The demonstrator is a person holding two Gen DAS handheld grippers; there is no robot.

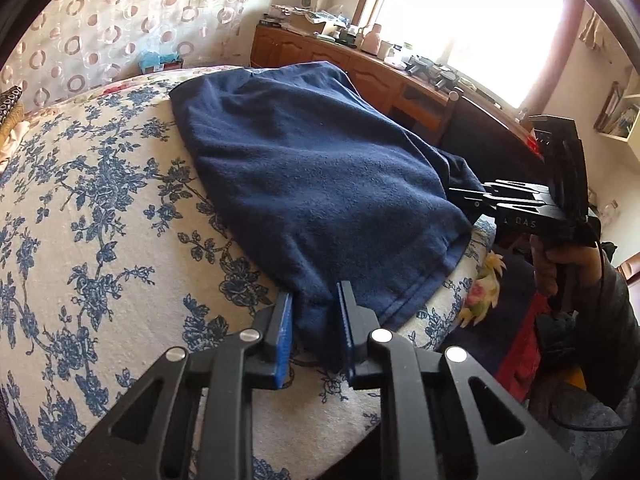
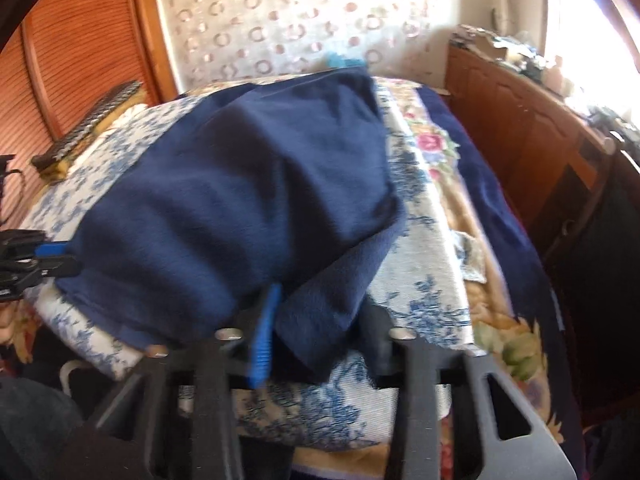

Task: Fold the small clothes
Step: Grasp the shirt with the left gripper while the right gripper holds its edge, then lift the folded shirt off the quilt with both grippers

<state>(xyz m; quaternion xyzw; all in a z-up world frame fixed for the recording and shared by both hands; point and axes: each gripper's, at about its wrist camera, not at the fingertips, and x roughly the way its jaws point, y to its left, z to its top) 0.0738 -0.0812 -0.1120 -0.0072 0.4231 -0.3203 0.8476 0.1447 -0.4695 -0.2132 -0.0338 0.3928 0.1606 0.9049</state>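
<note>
A navy blue garment (image 1: 312, 168) lies spread on a blue-flowered white cloth (image 1: 100, 216) over a bed. My left gripper (image 1: 316, 332) has its blue-padded jaws around the garment's near corner, with cloth bunched between them. My right gripper (image 1: 460, 194) reaches the garment's right edge in the left wrist view. In the right wrist view, which is blurred, the garment (image 2: 240, 192) fills the middle and my right gripper (image 2: 316, 332) has a fold of its near corner between the jaws. The left gripper (image 2: 60, 256) shows at the garment's left edge.
A wooden sideboard (image 1: 360, 68) with clutter stands under a bright window beyond the bed. A flowered blanket (image 2: 516, 344) hangs over the bed's right side. A wooden louvred door (image 2: 80, 52) stands at the left. A patterned curtain (image 1: 120, 16) hangs behind.
</note>
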